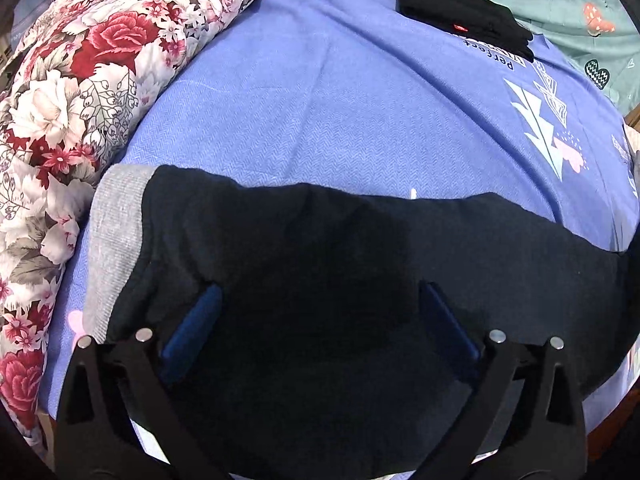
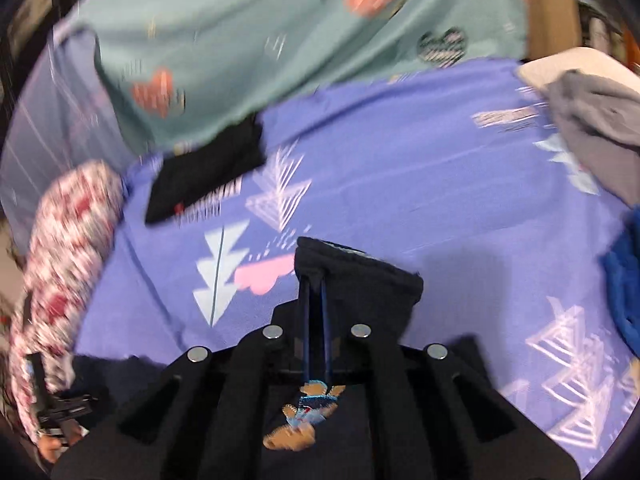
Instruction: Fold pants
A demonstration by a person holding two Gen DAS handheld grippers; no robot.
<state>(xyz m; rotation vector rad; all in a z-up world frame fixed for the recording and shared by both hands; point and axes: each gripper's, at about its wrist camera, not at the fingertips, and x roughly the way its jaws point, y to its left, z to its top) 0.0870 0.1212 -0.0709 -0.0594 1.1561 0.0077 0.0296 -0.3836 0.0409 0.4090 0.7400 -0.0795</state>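
Pants [image 1: 360,280] in dark navy lie spread across the near part of the bed, on a blue sheet [image 1: 320,100] printed with pale tree shapes. A grey ribbed band [image 1: 116,248] marks their left end, next to the rolled floral quilt [image 1: 80,100] that runs along the bed's left side.

Over the middle of the dark cloth hovers the left claw [image 1: 320,304], its blue fingers [image 1: 196,328] spread wide with nothing between them; whether the tips touch the fabric I cannot tell.

From the right wrist view, which is smeared by motion, the right claw [image 2: 316,280] has its two blue fingers drawn close together, pinching a fold of the pants [image 2: 360,280] that rises over the fingertips. Below the claw, an embroidered bear patch [image 2: 304,416] shows on the navy cloth.

Farther up the bed a folded black garment [image 1: 460,16] with a small red tag lies where the blue sheet meets a green blanket [image 1: 568,0] dotted with hearts. At the right edge sit a grey garment [image 2: 592,128] and something bright blue [image 2: 624,280].
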